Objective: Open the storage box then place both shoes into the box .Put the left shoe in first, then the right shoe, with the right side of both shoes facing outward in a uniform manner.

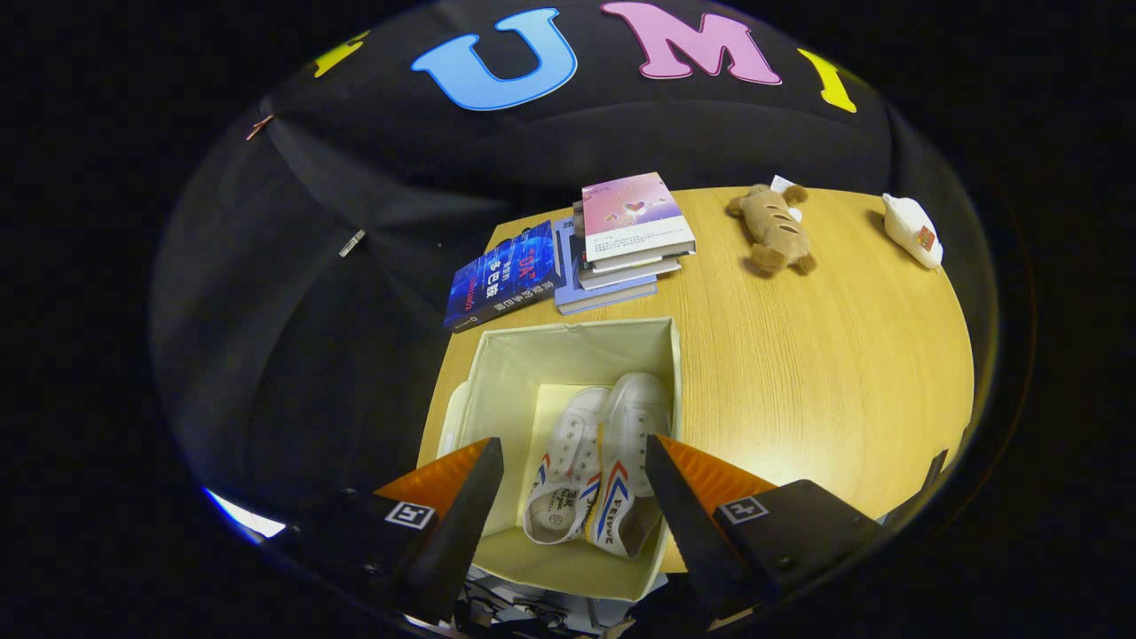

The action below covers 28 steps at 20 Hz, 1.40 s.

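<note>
A: What are you working over?

B: You're above a light wood-grain desk with a black cloth wall behind it. Largest on it is the open cream fabric storage box, square and lidless, sitting at the desk's near left part, right under your fingers.

A: And the shoes?

B: Both are inside the box, lying side by side on its floor against the right wall, toes pointing away from you. The left white canvas shoe touches the right white canvas shoe; each has red and blue stripes on the side.

A: What's beyond the box?

B: A stack of books topped by a pink-covered one, a dark blue book lying flat just to its left, then a brown plush toy further right, and a small white plush toy near the far right rim.

A: My gripper?

B: Your fingers are spread wide and released, gripping nothing; they hang above the box, with the shoes showing between them.
</note>
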Tool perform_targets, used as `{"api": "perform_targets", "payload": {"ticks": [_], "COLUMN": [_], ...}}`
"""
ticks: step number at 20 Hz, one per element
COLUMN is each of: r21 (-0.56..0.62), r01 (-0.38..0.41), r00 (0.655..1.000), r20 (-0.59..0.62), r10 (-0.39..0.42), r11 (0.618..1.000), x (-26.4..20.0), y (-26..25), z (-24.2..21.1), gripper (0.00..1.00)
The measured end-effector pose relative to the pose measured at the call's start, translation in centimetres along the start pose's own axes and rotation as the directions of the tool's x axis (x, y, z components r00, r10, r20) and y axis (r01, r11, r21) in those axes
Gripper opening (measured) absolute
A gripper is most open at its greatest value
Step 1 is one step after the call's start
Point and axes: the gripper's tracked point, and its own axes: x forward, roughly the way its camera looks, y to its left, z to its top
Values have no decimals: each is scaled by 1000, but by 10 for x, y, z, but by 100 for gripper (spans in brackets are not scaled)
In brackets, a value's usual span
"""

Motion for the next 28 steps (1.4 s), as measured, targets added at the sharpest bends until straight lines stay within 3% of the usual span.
{"api": "perform_targets", "payload": {"ticks": [6,9,12,16,25,28], "r21": [-76,-122,-180,-213,-197,-182], "r01": [-11,56,156,234,302,312], "r00": [990,975,939,878,761,736], "r20": [136,222,332,466,639,667], "r10": [21,-27,-89,-112,-112,-116], "r11": [997,991,971,949,933,932], "x": [-52,-78,-107,-148,-216,-232], "y": [-50,-98,-147,-191,-251,-261], "z": [32,50,68,90,123,129], "gripper": [99,99,99,99,99,99]}}
